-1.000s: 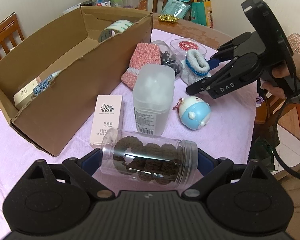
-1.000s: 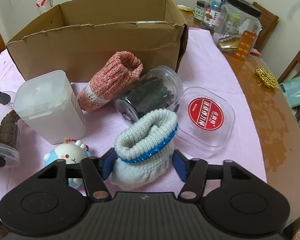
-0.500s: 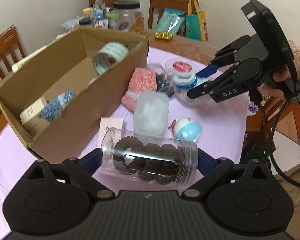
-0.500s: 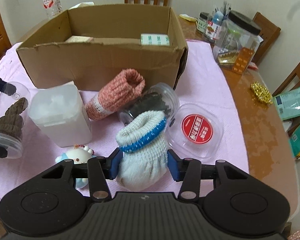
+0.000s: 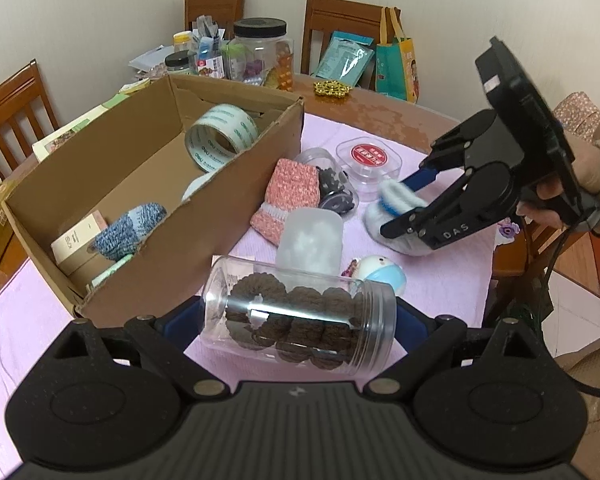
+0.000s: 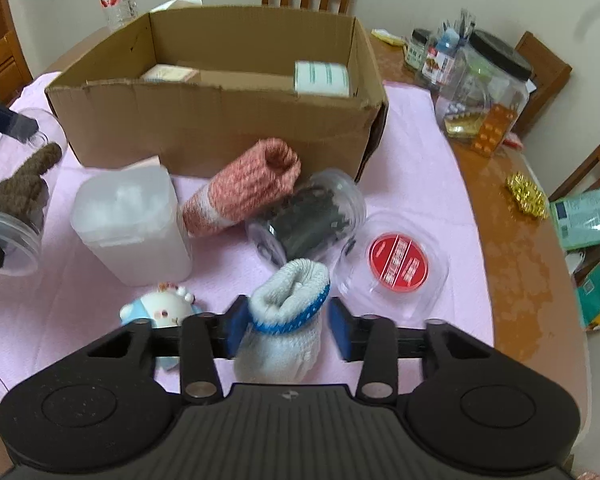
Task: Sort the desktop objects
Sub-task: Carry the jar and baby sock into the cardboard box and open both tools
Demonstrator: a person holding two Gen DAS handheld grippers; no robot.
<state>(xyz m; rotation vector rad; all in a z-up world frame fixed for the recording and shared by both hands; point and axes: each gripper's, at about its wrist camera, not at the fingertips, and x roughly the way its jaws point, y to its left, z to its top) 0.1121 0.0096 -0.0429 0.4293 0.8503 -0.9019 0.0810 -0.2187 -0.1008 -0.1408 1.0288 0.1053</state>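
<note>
Jar (image 5: 300,320) lifted in wide left gripper (image 5: 300,322), right gripper (image 6: 287,326) opening around sock (image 6: 284,320)

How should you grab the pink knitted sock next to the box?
Probably across the middle of the pink sock, coming down from above. It lies rolled up on its side on the pink cloth, so its two long sides are open. One end leans against the clear jar of dark clips, so stay away from that end.

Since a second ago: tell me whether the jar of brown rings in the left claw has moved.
Yes, upward. Held in the left claw, the jar has risen: the cardboard box now lies farther below, its inside showing.
</note>
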